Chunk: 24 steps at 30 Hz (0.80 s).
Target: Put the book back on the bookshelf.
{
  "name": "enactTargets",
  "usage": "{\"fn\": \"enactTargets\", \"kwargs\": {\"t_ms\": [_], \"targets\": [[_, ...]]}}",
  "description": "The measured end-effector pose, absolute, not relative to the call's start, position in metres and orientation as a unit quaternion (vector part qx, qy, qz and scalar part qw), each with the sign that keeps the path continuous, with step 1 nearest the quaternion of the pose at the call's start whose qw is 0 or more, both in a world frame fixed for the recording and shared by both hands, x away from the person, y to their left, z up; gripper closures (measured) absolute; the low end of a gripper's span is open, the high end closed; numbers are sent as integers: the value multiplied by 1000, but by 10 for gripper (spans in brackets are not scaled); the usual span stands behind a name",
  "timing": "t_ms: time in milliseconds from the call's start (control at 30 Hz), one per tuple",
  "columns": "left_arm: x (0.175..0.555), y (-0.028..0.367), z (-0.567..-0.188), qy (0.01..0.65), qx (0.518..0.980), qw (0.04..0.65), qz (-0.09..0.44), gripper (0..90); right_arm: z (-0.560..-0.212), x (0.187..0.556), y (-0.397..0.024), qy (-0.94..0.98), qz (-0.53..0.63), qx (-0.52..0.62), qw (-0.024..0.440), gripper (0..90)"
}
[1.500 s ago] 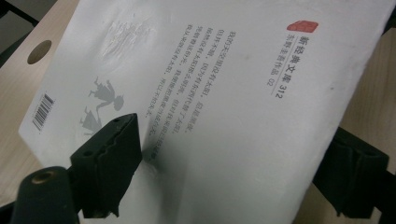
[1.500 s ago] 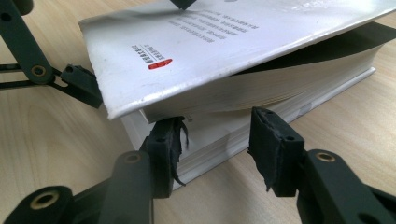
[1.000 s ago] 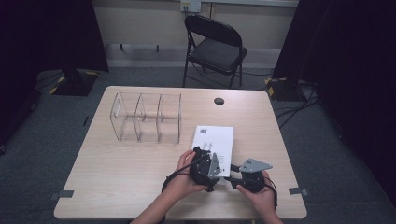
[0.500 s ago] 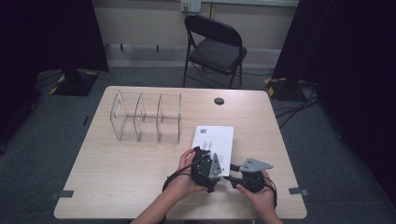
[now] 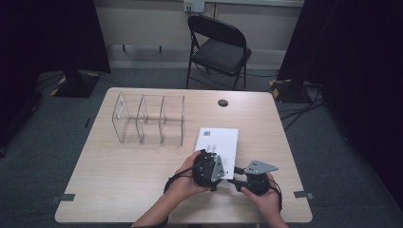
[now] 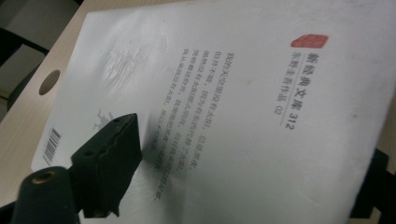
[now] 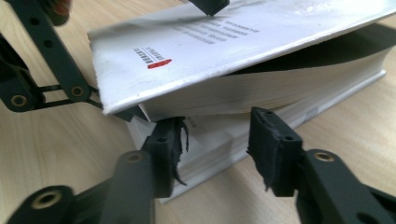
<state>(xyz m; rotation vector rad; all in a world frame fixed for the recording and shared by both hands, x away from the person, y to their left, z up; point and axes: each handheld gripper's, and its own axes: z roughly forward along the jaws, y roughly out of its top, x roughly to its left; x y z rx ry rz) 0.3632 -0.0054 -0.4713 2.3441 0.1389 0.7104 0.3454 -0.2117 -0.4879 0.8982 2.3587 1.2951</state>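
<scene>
White paperback book lies unmoved on the counter over the last second; left tongs pinch its lifted cover, right tongs gape open at the pages, suggesting opening is under way.

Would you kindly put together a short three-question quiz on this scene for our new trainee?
1. True or false: the white book stands inside the clear divided organizer.
2. Which gripper has a jaw resting on top of the book's cover? A) left gripper B) right gripper C) neither
3. Fill in: beyond the table's far edge stands a black folding ____.

Key:
1. False. The book lies on the table, to the right of the organizer, near the person's hands.
2. A. In the right gripper view, the right gripper's open jaws sit at the book's page edge, under the lifted cover.
3. chair
</scene>
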Motion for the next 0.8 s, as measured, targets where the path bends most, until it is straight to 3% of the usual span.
{"fn": "enactTargets", "kwargs": {"t_ms": [267, 333, 367, 800], "targets": [[357, -7, -464, 23, 906, 306, 291, 295, -490, 346, -221, 827, 447, 313, 139, 409], [355, -9, -464, 41, 899, 326, 291, 323, -492, 346, -223, 832, 438, 309, 142, 397], [356, -8, -458, 23, 908, 298, 293, 337, -493, 345, -224, 834, 433, 309, 143, 386], [359, -9, -439, 43, 912, 295, 283, 407, -498, 347, -233, 851, 411, 303, 123, 320]]}}
